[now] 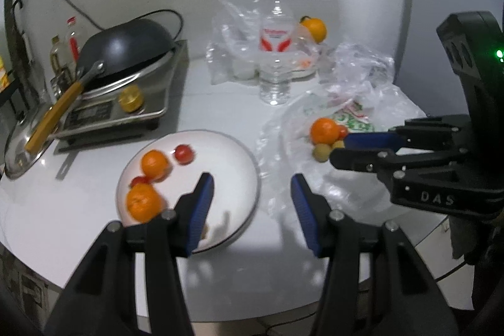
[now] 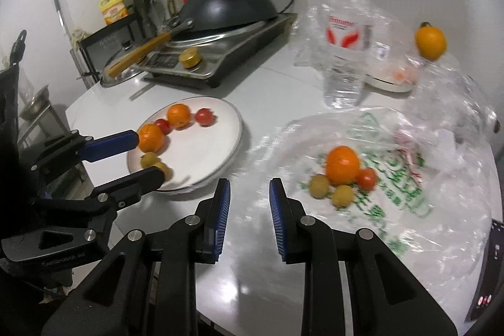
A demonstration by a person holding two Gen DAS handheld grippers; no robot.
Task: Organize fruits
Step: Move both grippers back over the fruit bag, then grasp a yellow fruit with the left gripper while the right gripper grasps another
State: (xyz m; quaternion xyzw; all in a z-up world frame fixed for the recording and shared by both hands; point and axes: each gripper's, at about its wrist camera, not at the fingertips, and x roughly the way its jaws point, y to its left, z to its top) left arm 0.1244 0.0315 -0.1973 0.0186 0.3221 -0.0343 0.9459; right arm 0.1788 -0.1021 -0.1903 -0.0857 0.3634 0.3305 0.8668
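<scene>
the left claw (image 1: 252, 203) hung open and empty, plate (image 1: 239, 153) at its left finger. the right claw (image 2: 247, 210) was closed on nothing, fruit pile (image 2: 341, 175) at its upper right.

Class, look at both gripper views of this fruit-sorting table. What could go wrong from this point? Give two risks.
1. The remaining orange, tomato and two small yellow-green fruits lie bunched together on a crinkled plastic bag; grabbing one may nudge the others or snag the bag.
2. Fruit on the white plate crowds its left rim, where round pieces might roll off.
</scene>
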